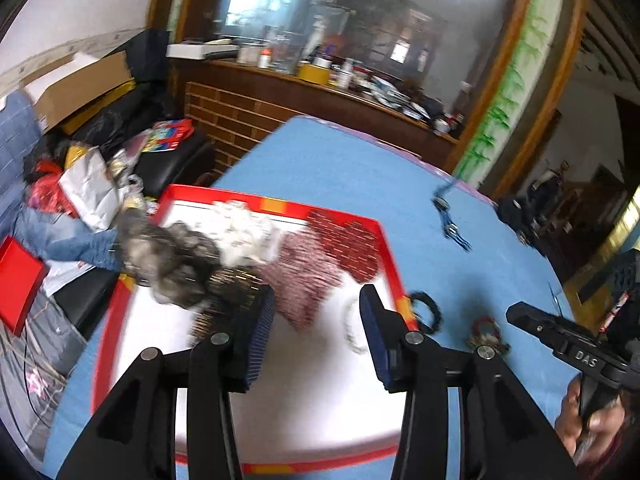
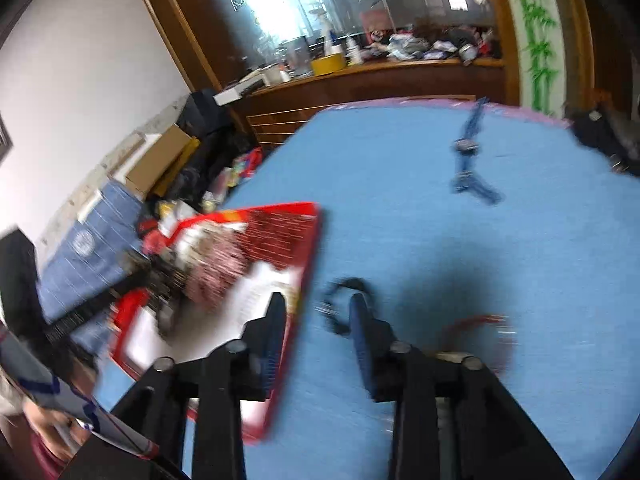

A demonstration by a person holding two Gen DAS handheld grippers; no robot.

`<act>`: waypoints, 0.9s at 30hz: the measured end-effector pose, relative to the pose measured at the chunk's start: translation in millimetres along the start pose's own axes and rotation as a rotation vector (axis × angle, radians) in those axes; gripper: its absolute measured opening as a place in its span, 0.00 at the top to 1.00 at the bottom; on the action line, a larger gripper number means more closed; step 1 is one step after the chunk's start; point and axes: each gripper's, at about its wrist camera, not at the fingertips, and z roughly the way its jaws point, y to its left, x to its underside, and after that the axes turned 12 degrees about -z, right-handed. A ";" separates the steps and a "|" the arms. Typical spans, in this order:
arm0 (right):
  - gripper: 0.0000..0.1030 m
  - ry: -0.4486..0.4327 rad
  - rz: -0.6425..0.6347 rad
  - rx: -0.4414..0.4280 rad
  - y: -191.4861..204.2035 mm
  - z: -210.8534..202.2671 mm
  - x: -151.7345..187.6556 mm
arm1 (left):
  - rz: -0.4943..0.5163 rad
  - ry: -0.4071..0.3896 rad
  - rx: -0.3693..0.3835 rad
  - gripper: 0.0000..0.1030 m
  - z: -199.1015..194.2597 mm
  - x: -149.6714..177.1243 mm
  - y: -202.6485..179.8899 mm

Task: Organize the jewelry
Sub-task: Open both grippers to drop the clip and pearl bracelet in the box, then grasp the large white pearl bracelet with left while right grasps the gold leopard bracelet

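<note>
Desk (image 1: pixel 320 152): blue cloth cover.

Tray (image 1: pixel 390 256): red rim, white floor, at 9 o'clock on the desk. Holds grey and white fluffy pieces (image 1: pixel 172 256), pink and red sequinned hearts (image 1: pixel 344 240), and a pale beaded bracelet (image 1: pixel 352 328) near its 3 o'clock rim.

Black bracelet (image 1: pixel 428 312): on the cloth, just outside that rim.

Red bracelet (image 1: pixel 486 330): further toward 3 o'clock.

Blue strap (image 1: pixel 450 216): well apart, at 1 o'clock.

Left claw (image 1: pixel 316 316): jaws apart, empty, above the tray.

Right claw (image 2: pixel 316 316): jaws apart, empty, straddling the tray rim, black bracelet just ahead.
</note>
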 end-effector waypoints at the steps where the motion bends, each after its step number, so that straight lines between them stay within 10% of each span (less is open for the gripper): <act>1: 0.62 0.011 -0.016 0.018 -7.5 -4.3 4.7 | 0.011 0.011 0.014 0.59 0.5 3.8 -6.1; 12: 0.48 0.124 -0.252 0.110 -10.9 11.1 39.8 | 0.196 0.142 0.114 0.59 16.3 58.3 -84.8; 14: 0.96 0.174 -0.246 0.134 -14.9 25.1 42.7 | 0.213 0.152 0.111 0.58 17.3 63.8 -89.9; 16: 0.96 0.136 -0.165 0.124 -29.3 18.5 42.4 | 0.223 0.158 0.109 0.58 18.1 67.8 -92.5; 21: 0.95 -0.111 0.101 -0.291 -61.2 -48.9 35.4 | 0.239 0.187 0.138 0.58 23.6 75.1 -103.3; 25: 0.95 -0.167 0.137 -0.146 -73.7 -72.6 50.4 | 0.256 0.226 0.163 0.57 30.6 84.1 -116.4; 27: 0.95 -0.188 0.192 -0.263 -84.1 -75.5 61.8 | 0.283 0.245 0.167 0.55 35.0 92.0 -123.7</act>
